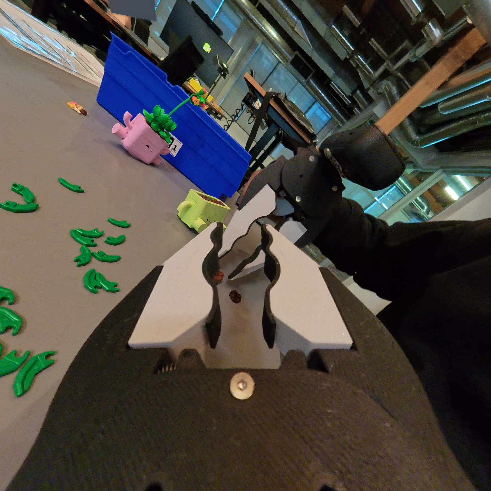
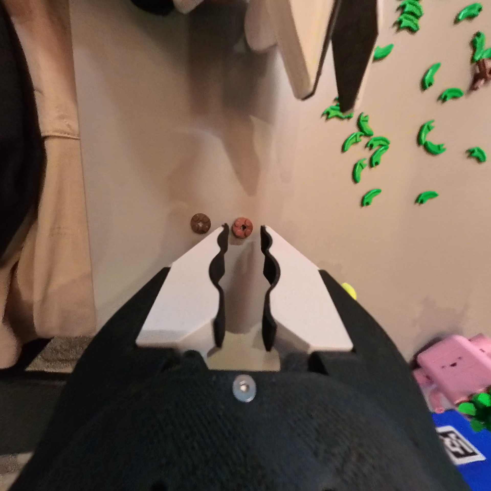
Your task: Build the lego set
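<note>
Two small round brown plates lie on the grey table. In the right wrist view the reddish one (image 2: 242,227) sits just between the tips of my open right gripper (image 2: 244,228); the darker one (image 2: 200,223) lies just left of the left fingertip. My left gripper (image 1: 241,231) is open and empty, with both plates (image 1: 218,277) (image 1: 235,296) on the table between its fingers. The right gripper (image 1: 225,265) reaches in from the right with its tips by the reddish plate. The left gripper (image 2: 325,102) hangs at the top of the right wrist view.
Several green leaf pieces (image 1: 93,247) (image 2: 372,148) are scattered on the table. A pink pot with a green plant (image 1: 143,140) and a lime-green pot (image 1: 204,210) stand by a blue bin (image 1: 159,106). A small coloured piece (image 1: 77,108) lies farther off. Some 9 cm of space lies between my two pairs of fingers.
</note>
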